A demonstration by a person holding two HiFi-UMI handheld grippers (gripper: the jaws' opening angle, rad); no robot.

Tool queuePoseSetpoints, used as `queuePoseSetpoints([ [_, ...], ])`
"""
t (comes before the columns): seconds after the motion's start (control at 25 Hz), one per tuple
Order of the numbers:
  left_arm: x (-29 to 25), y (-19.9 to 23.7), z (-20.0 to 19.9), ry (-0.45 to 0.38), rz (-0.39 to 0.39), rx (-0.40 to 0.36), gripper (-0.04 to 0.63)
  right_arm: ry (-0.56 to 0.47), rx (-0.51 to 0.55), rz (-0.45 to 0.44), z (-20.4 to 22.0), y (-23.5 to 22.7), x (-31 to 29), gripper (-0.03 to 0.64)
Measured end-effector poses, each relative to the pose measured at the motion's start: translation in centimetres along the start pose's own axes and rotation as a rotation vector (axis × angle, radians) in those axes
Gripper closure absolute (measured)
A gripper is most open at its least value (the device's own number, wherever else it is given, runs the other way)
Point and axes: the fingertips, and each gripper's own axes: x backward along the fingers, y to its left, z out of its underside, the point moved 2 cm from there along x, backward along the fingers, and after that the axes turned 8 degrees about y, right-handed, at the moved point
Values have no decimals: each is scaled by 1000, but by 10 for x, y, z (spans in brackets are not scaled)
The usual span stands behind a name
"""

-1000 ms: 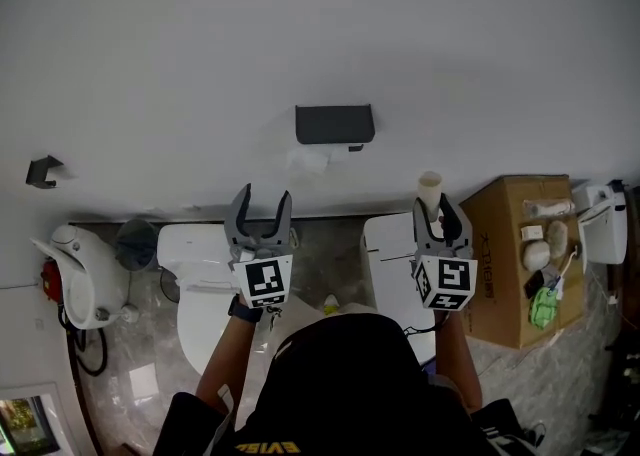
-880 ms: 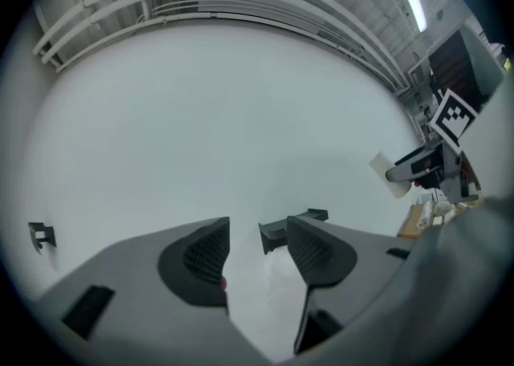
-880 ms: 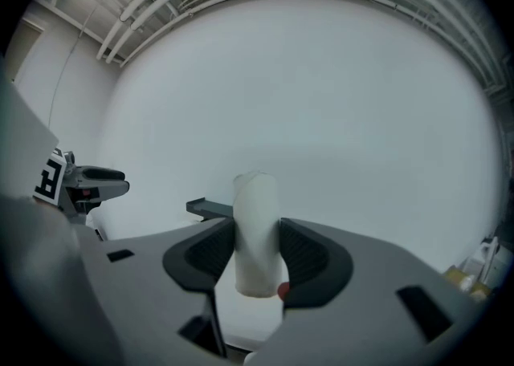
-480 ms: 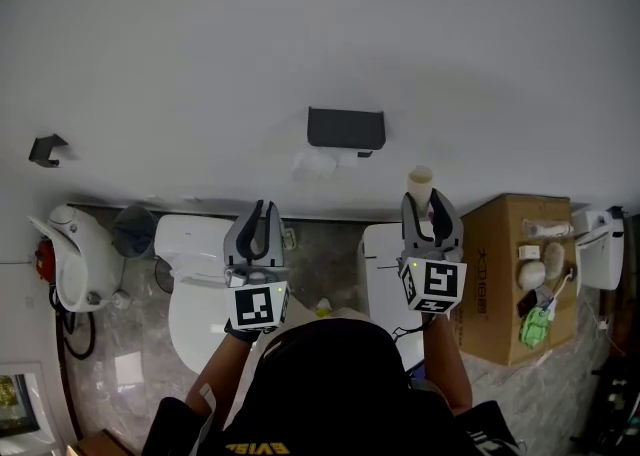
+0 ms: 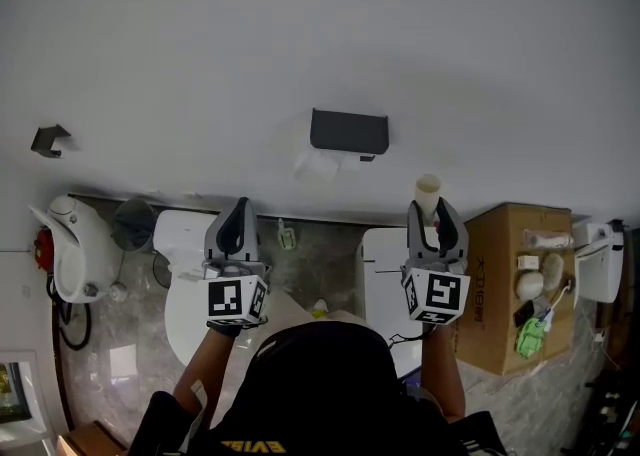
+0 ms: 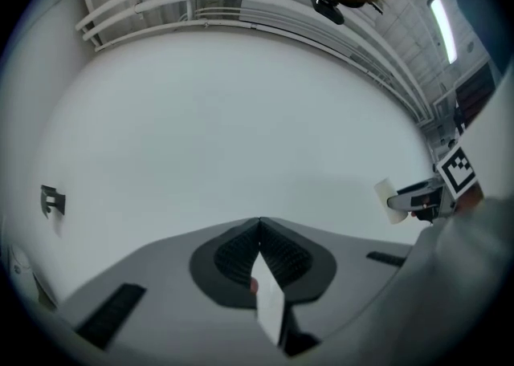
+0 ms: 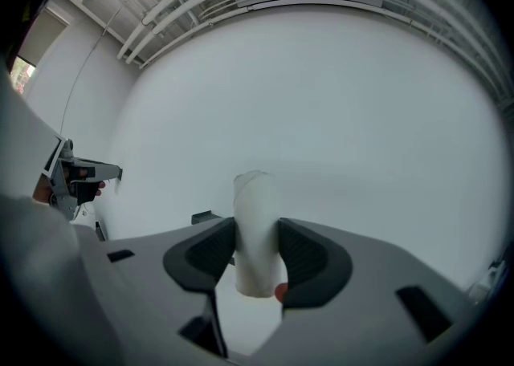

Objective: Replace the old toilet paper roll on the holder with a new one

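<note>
A black toilet paper holder (image 5: 348, 131) hangs on the white wall, with a scrap of white paper (image 5: 318, 164) below it. My right gripper (image 5: 437, 212) is shut on an upright bare cardboard tube (image 5: 428, 189), below and right of the holder. In the right gripper view the pads clamp the tube (image 7: 255, 228), and a corner of the holder (image 7: 205, 217) shows to its left. My left gripper (image 5: 237, 216) has just been closing; its jaws now meet with nothing between the tips (image 6: 259, 221). It hangs below and left of the holder.
A white toilet (image 5: 190, 274) stands under my left gripper and a second white unit (image 5: 385, 274) under the right. An open cardboard box (image 5: 505, 274) with small items stands at the right. A dark wall hook (image 5: 48, 139), a grey bin (image 5: 133, 234) and a white appliance (image 5: 65, 254) are at the left.
My left gripper's jaws went from wide open to shut and it drifted left. The right gripper kept its hold on the tube and hardly moved.
</note>
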Motion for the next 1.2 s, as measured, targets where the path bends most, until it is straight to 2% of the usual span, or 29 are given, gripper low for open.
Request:
queuePoseSetpoints([
  [0.12, 1, 8, 0, 5, -11, -8, 583, -1, -10, 21, -1, -8, 1, 445],
  [0.32, 4, 18, -2, 9, -19, 24, 583, 7, 2, 20, 0, -10, 0, 445],
  [0.6, 1, 25, -12, -4, -19, -4, 583, -9, 15, 21, -8, -9, -2, 445],
  [1.2, 2, 22, -10, 6, -6, 16, 583, -6, 32, 4, -10, -3, -2, 446],
])
